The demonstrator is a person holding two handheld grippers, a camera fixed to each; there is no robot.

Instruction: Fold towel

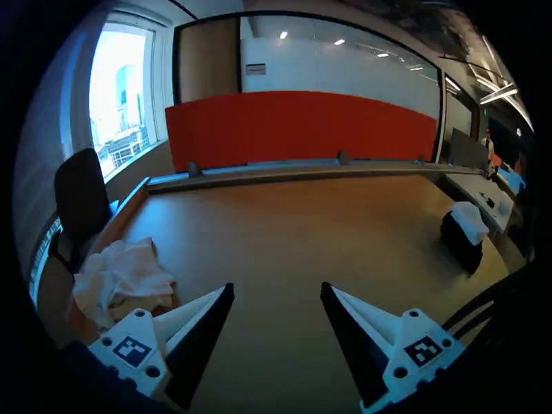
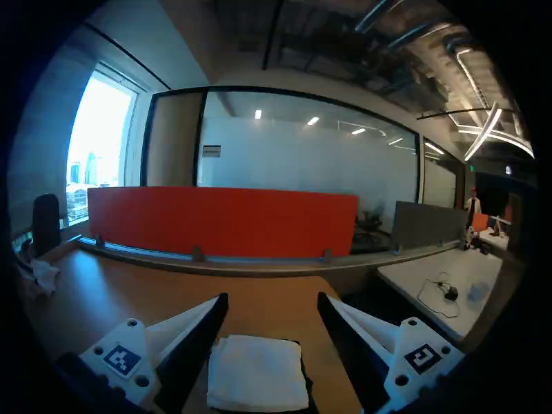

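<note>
Gaping wide, the left claw (image 1: 277,286) hung over the wooden desk (image 1: 303,228), its two fingers (image 1: 200,324) well apart and pinching nothing. Just beside the left finger, near the desk's left edge, lay a crumpled towel (image 1: 124,279), loose and heaped in uneven folds. Behind it stood a black chair (image 1: 81,196) before a bright window (image 1: 121,103). Far across the desk on the right, near the edge, sat a black block (image 1: 461,245) with a folded towel (image 1: 470,219) on top. A red screen (image 1: 303,131) ran along the back of the desk. The right claw (image 2: 272,297) was likewise spread, gripping nothing. In the right gripper view the folded towel (image 2: 257,372) lay flat and squared between the two fingers and low down; whether either finger touched it could not be told. A dark edge of the block (image 2: 303,386) showed under the towel's right side. Past the fingertips the desk (image 2: 138,290) ran to the red screen (image 2: 221,221), and the crumpled towel (image 2: 41,276) showed small at the far left, below the chair (image 2: 45,221). To the right stood a white desk (image 2: 421,276) carrying a dark cable (image 2: 445,291), with a grey screen (image 2: 428,224) behind it. Farther off a person (image 2: 472,203) stood, too small to make out more.
</note>
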